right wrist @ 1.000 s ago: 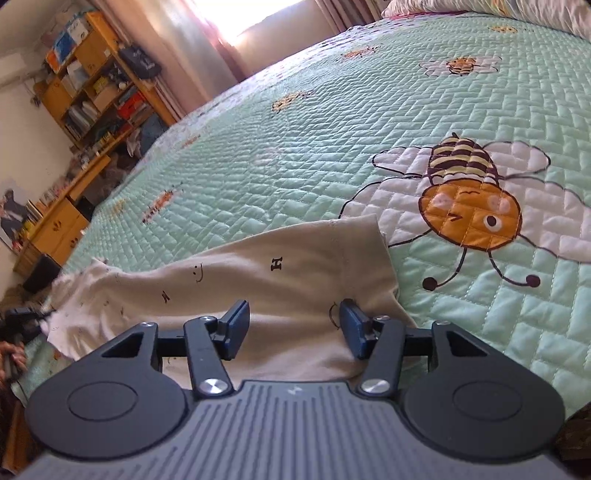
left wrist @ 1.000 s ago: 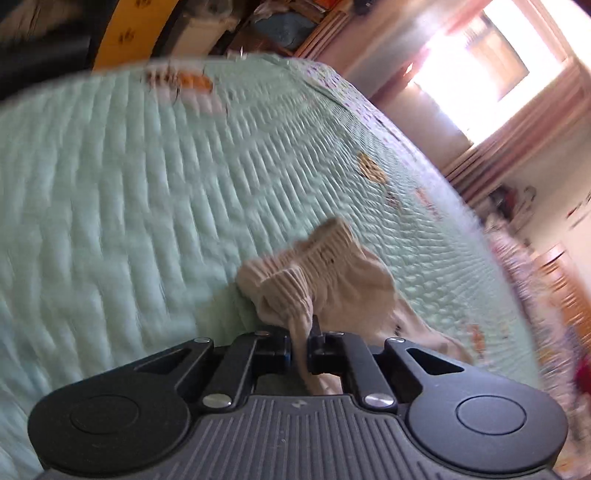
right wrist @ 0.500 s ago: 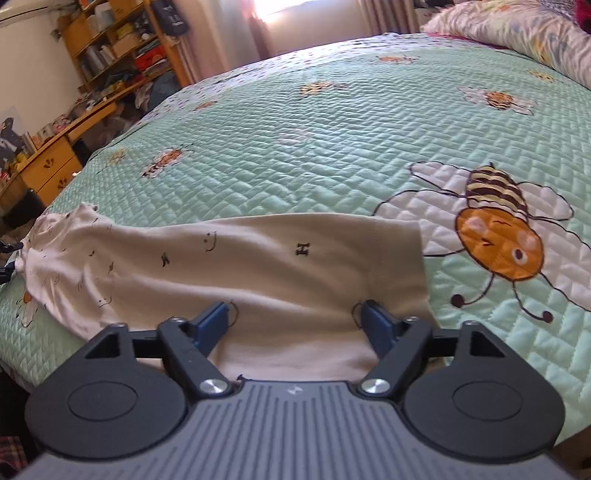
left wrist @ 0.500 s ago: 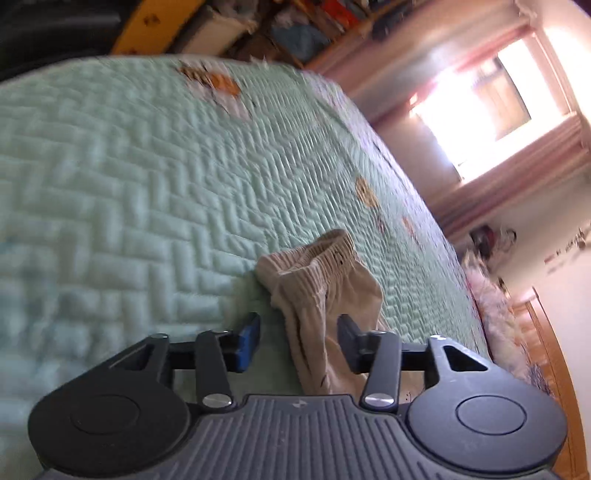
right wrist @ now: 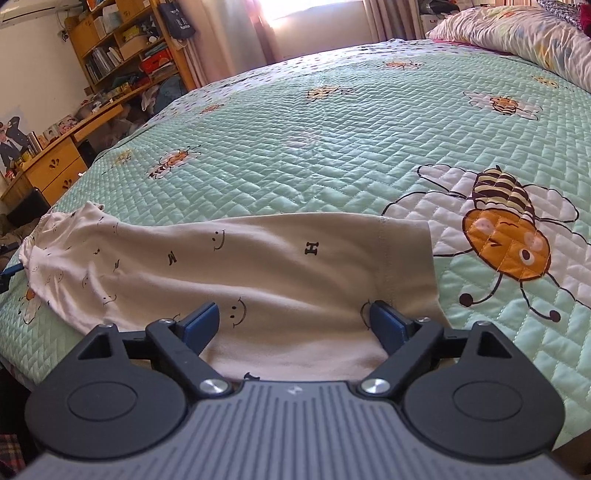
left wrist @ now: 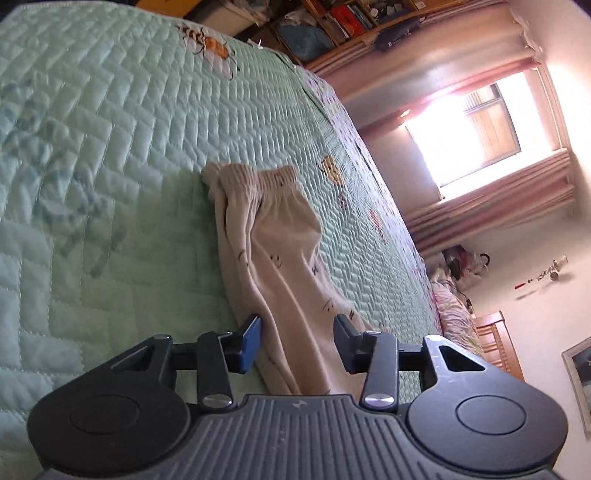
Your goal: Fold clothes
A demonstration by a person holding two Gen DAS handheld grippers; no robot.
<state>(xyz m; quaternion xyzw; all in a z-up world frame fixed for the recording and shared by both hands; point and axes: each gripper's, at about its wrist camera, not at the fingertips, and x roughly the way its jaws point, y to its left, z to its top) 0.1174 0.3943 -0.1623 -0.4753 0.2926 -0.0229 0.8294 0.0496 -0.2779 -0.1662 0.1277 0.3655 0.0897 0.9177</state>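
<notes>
In the left wrist view, a pair of cream trousers (left wrist: 280, 254) printed with small dark smiley faces and letters lies on a mint-green quilted bedspread (left wrist: 110, 147). The gathered elastic waistband sits near the centre of the frame and the fabric runs down towards the bottom edge. The left gripper (left wrist: 297, 341) is at the lower centre with its jaws apart, having just closed in a little; the cloth passes between them, and the blue pad on the left of the frame stands clear of it. A bright window (left wrist: 469, 129) fills the upper right.

In the right wrist view, the same trousers (right wrist: 258, 273) stretch across the middle of the frame from the left edge to right of centre, lying flat near the bed's near edge. The right gripper (right wrist: 293, 321) at the lower centre is spread wide, its jaws having just been opening, with the fabric beneath and between its blue pads. A large embroidered bee (right wrist: 506, 236) sits just right of the trousers. A wooden desk (right wrist: 55, 162) and bookshelves (right wrist: 122, 48) occupy the upper left, a pillow (right wrist: 517, 33) the upper right.
</notes>
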